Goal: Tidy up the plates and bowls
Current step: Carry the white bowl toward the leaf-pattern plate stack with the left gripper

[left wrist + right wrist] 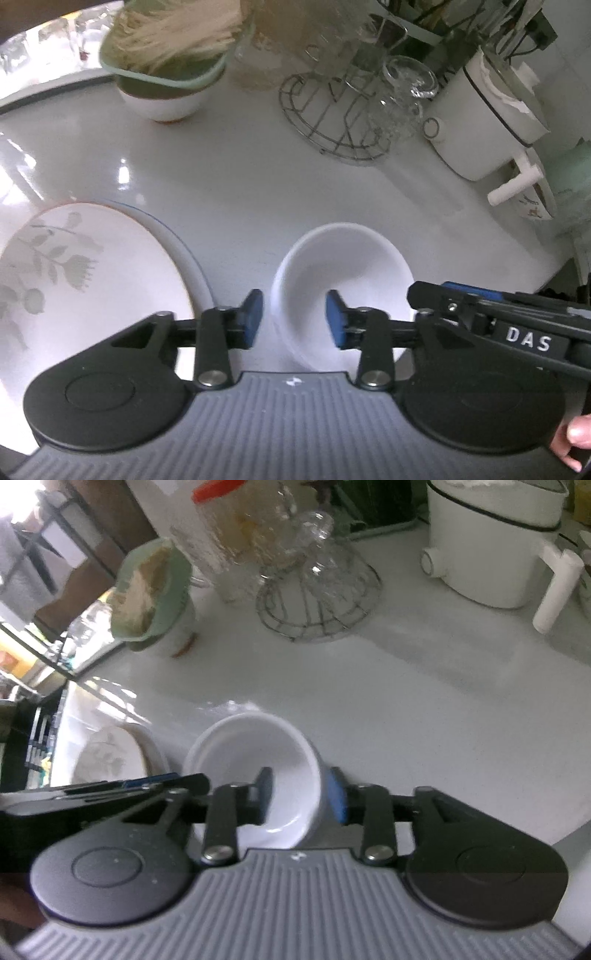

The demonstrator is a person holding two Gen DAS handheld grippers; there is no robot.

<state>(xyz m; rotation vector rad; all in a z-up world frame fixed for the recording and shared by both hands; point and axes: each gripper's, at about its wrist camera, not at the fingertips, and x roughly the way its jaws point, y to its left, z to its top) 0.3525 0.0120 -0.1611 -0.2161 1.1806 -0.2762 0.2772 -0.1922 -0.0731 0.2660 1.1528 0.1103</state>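
In the right wrist view alone, right tool (301, 794) astride white bowl (255, 771) wall.

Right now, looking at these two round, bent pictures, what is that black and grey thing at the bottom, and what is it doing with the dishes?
No robot here: a person carries a two-finger gripper in each hand, and a wide-angle camera on each looks forward along its blue-padded fingers. One picture comes from the left gripper, the other from the right gripper.

Both are at the same small white bowl on a white counter. The right gripper has one finger inside it and one outside, closed on the wall. The left gripper straddles the opposite rim; whether it pinches is unclear.

Beside the bowl lies a flower-patterned plate on another plate. Farther back: a green-rimmed bowl, a wire rack with glasses, and a white appliance.
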